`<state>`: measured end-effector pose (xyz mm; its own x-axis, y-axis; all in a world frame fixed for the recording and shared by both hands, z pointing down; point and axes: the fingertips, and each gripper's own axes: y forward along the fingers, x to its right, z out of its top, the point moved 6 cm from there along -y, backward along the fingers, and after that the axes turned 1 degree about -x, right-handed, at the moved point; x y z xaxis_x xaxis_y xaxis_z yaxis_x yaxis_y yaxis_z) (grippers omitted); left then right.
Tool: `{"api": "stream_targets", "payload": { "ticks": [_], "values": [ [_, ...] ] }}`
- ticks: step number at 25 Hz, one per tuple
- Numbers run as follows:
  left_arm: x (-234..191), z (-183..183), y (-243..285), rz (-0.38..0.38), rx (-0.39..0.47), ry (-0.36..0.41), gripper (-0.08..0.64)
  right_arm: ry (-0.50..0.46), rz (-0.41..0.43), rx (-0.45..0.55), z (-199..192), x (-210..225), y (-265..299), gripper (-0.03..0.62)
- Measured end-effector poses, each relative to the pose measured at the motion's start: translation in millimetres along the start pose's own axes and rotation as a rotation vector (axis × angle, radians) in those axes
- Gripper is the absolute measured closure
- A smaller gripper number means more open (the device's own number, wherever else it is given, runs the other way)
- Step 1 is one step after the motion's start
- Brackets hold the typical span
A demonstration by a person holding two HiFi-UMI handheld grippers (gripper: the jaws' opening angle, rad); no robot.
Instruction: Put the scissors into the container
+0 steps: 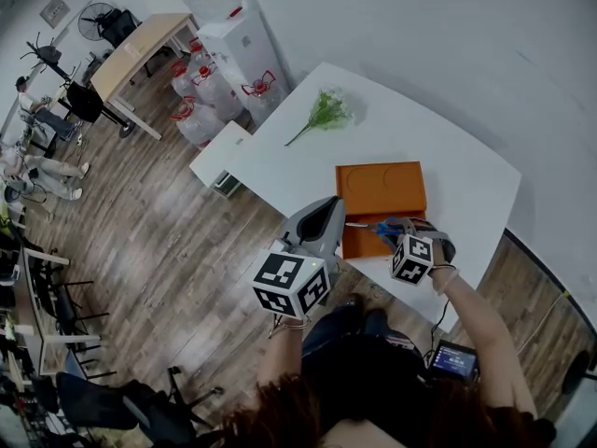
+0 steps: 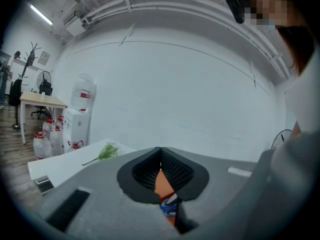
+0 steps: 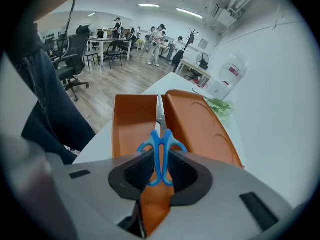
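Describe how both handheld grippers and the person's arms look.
The left gripper and right gripper share matte grey moulded shells, with black ribbed pads lining a scooped jaw opening. Each carries a white cube printed with black square markers. The person's forearms are bare, and dark clothing covers the torso.

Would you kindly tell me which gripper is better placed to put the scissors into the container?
Right. The right gripper grips the scissors by their blue handles, blades aimed into the orange container; the left gripper is shut, empty, beside it.
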<state>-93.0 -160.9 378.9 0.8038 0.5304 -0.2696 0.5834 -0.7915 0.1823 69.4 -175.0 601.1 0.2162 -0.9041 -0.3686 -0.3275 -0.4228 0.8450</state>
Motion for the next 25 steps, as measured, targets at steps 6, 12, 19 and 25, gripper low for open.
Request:
{"api": "stream_targets", "payload": {
  "ticks": [6,12,19,25],
  "values": [
    [-1,-4,0,0.008,-0.007,-0.011,0.545,-0.011,0.046,-0.045,-7,-2,14,0.512],
    [-5,-9,2,0.012,-0.016,-0.021,0.545,-0.010,0.084,-0.080,-11,-3,29,0.512],
    [-7,-12,2,0.021,-0.025,-0.029,0.545,-0.001,0.114,-0.100,-12,0,37,0.511],
    [-5,-16,3,0.022,-0.030,-0.036,0.545,0.047,0.151,-0.101,-11,4,37,0.509]
  ]
}}
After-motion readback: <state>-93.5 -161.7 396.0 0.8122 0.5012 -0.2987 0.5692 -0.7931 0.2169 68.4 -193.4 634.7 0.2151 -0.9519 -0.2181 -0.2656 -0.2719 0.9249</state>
